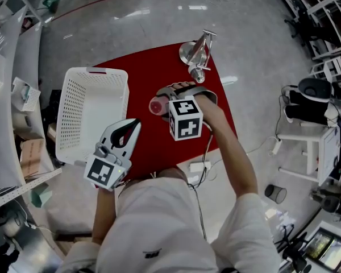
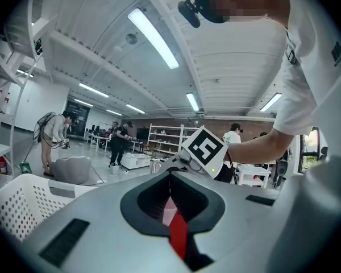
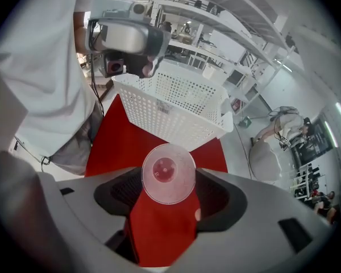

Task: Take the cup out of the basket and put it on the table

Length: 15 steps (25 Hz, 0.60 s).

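A clear plastic cup point(image 1: 157, 105) sits between the jaws of my right gripper point(image 1: 166, 98), just over the red tabletop point(image 1: 153, 147) and to the right of the basket. In the right gripper view the cup point(image 3: 169, 173) faces the camera end-on, and both pads press on its sides; whether it touches the table I cannot tell. The white perforated basket point(image 1: 74, 104) stands at the table's left and looks empty. My left gripper point(image 1: 129, 131) hovers by the basket's near right corner, shut, with nothing in it. It also shows in the right gripper view point(image 3: 125, 36), above the basket point(image 3: 176, 115).
A shiny metal stand point(image 1: 196, 53) sits at the table's far edge. Shelving point(image 1: 11, 95) with boxes lines the left side. White furniture and gear point(image 1: 318, 112) crowd the right, and a cable point(image 1: 202, 169) hangs off the table's near edge. People stand far off point(image 2: 52, 135).
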Tool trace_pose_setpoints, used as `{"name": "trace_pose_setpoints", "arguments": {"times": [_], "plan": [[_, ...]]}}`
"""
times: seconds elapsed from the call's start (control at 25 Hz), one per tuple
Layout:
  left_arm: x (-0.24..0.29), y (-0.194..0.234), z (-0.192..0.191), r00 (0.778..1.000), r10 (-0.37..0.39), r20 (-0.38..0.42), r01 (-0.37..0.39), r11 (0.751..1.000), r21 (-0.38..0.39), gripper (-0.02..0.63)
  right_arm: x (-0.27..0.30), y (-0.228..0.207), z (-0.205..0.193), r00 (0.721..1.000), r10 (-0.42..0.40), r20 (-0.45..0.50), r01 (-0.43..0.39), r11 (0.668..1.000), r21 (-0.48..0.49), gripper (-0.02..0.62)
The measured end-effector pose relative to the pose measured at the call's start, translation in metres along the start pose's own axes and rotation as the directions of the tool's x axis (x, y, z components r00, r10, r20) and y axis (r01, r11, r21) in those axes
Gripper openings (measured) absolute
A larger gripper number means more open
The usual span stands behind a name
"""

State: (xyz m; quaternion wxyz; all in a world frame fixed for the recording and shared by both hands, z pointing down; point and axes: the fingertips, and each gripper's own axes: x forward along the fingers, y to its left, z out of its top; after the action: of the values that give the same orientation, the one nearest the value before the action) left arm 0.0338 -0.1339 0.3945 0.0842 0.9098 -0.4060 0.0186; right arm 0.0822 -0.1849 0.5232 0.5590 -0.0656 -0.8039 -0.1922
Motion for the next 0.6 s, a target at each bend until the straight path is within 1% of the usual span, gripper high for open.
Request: {"name": "trace_pose_setpoints", "arguments": {"times": [0.36,0.6], "plan": [[0.016,-0.009,-0.010,0.999,-0.041,-0.019,0.041,0.999,-0.013,0.011,0.027,0.016,-0.030,1.000,0.018,-0.025,-0.016,0.998,0.067,0.298],[0.028,-0.015,-0.018,0.997,-0.058,-0.049,0.059,0.998,0.019,0.011,0.048,0.027,-0.050,0.998,0.034,-0.052,-0.029,0.995,0.097,0.298]]}}
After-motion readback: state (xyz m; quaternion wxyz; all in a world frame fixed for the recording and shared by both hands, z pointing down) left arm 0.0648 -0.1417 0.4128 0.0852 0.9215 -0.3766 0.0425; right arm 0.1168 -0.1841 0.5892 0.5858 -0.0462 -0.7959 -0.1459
